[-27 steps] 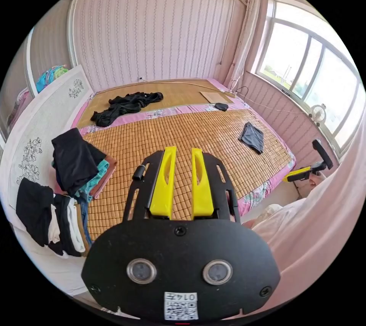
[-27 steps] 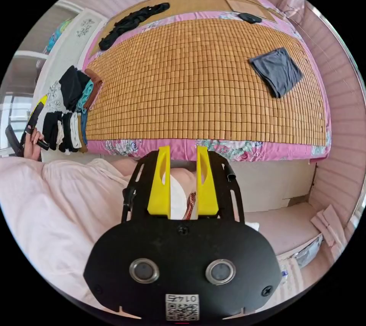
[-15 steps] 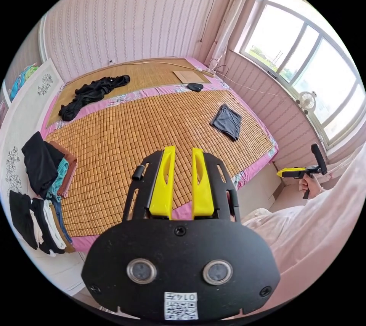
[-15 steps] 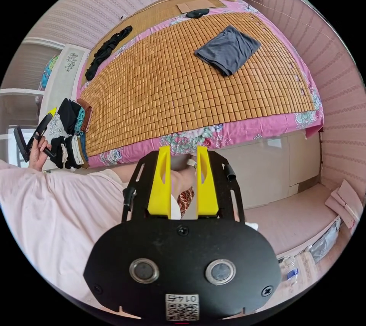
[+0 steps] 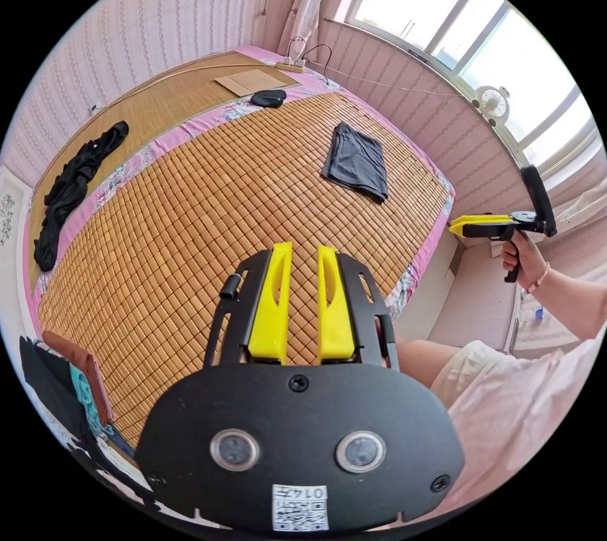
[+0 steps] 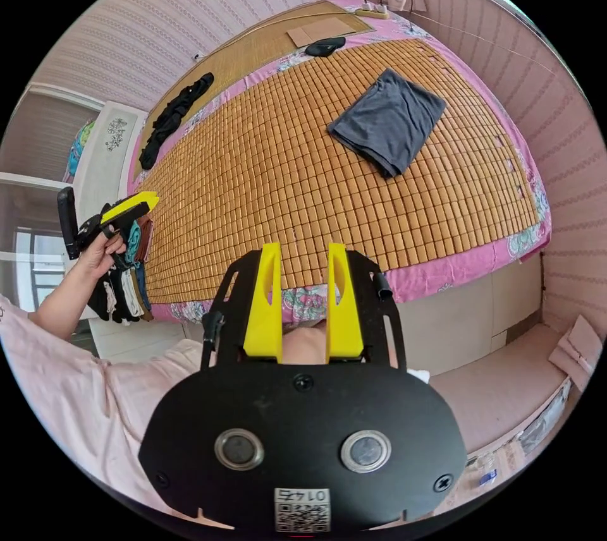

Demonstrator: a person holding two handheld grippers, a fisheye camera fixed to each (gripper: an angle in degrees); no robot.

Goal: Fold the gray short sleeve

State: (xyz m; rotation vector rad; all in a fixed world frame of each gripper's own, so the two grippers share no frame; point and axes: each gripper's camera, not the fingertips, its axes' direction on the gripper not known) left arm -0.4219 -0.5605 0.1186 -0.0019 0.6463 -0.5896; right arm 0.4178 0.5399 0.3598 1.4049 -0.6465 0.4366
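Gray short sleeve, already folded, lies far right on the bamboo mat, now nearer both empty, open tongs swinging toward it.

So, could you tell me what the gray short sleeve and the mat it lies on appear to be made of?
The gray short sleeve looks like soft, matte knit fabric, probably cotton jersey: it lies limp, with soft folded edges and no shine. The mat seems to be small bamboo or wood tiles strung together, golden-brown and slightly glossy; the regular grid of little blocks suggests that, though the exact material stays unsure.
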